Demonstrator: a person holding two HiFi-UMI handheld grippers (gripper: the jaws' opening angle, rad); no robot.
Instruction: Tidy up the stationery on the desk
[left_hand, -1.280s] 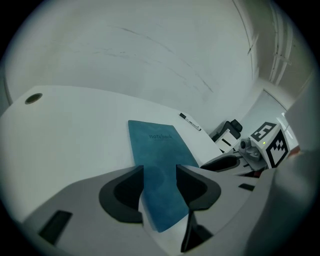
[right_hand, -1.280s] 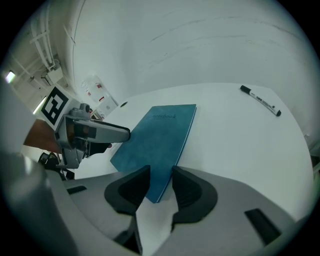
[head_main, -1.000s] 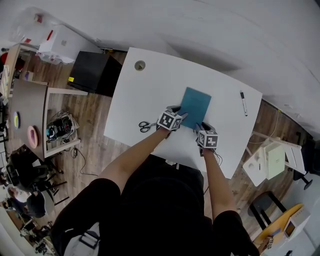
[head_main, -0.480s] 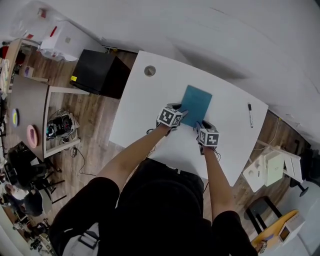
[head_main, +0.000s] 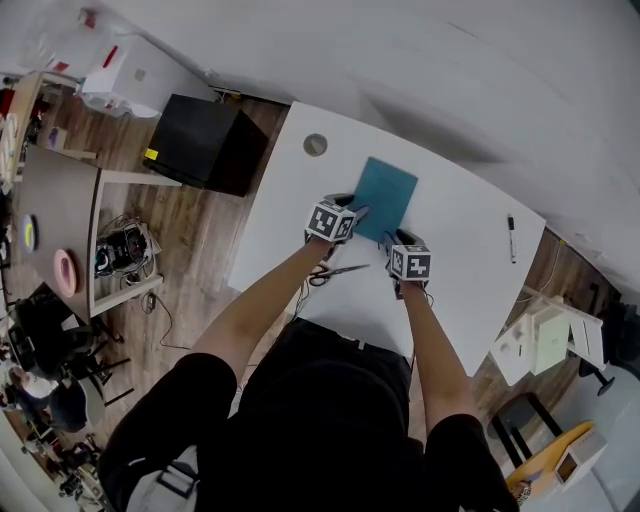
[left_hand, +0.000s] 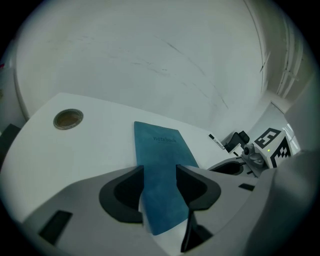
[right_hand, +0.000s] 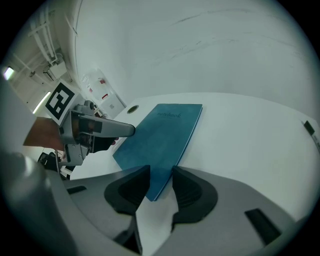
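Early days imo, nothing looks gathered or stacked. The table (head_main: 470, 285) has the notebook (head_main: 386, 197) lying flat mid-table. L gripper (left_hand: 160, 170) and R gripper (right_hand: 161, 172) sit at its near end, one per corner. Both sets of jaws are slightly apart and grip nothing. Scissors (head_main: 335, 271) are loose by the L forearm, marker (head_main: 512, 238) well apart near the right edge. Only the head view shows the scissors. Only the gripper views show the jaw gaps.
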